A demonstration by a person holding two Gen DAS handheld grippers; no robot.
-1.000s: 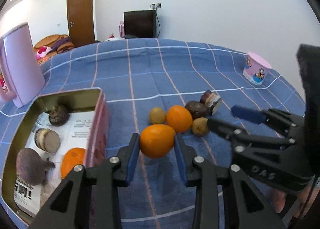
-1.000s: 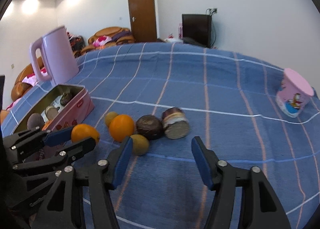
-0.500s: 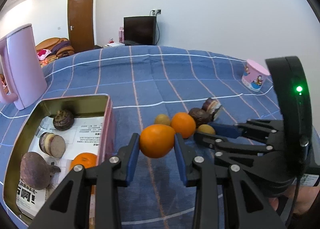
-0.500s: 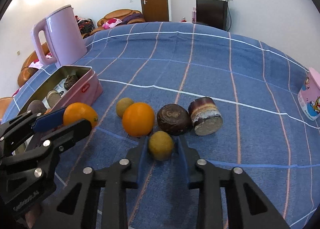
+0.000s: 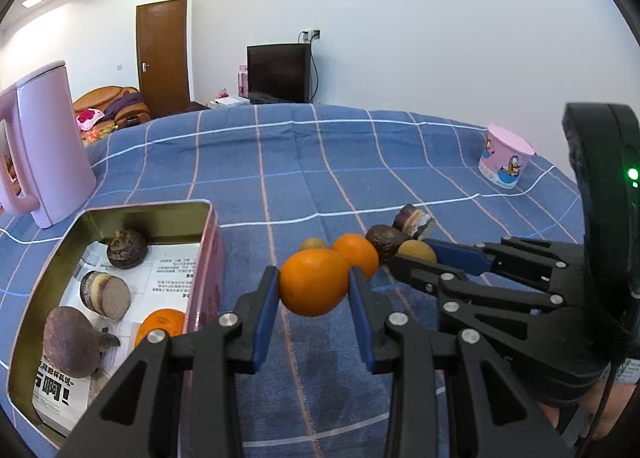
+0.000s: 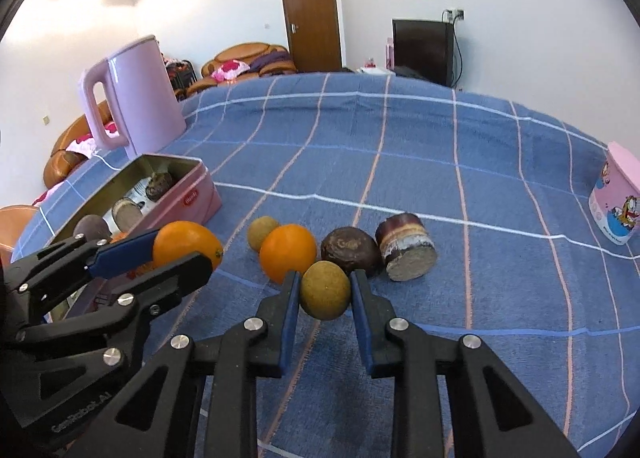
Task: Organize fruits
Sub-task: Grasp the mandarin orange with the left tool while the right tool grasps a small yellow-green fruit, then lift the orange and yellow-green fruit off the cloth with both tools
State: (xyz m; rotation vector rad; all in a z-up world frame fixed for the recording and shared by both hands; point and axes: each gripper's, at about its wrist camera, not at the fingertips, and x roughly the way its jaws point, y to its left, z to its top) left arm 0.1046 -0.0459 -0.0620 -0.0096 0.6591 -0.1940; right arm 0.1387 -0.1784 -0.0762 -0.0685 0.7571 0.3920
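Left gripper point(image 5: 313, 290) is closed on a smooth round orange fruit point(image 5: 314, 282), which hangs above the blue checked cloth point(image 5: 280, 161) just beside the pink rectangular metal tin point(image 5: 214, 254). In this left wrist view the tin already contains a second orange point(image 5: 162, 324), two dark brown fruits and one cut piece on printed paper. Behind the held orange, a third orange point(image 5: 358, 254) and some small brown fruits lie on the cloth, and the right gripper reaches in from the right side. In the right wrist view, the right gripper point(image 6: 325, 294) is clamped on a small round yellow-brown fruit point(image 6: 325, 290), which is close to the cloth; I cannot tell if it is lifted. I think the round skins can slip from the narrow blue pads, and the two grippers are near enough to knock each other over the tin. The cloth covers a wide surface with some folds, so a dropped fruit could roll away. A tall pink kettle point(image 6: 136, 97) and a pink cartoon cup point(image 6: 618, 201) stand on it; behind are white walls, a brown door and a dark television.
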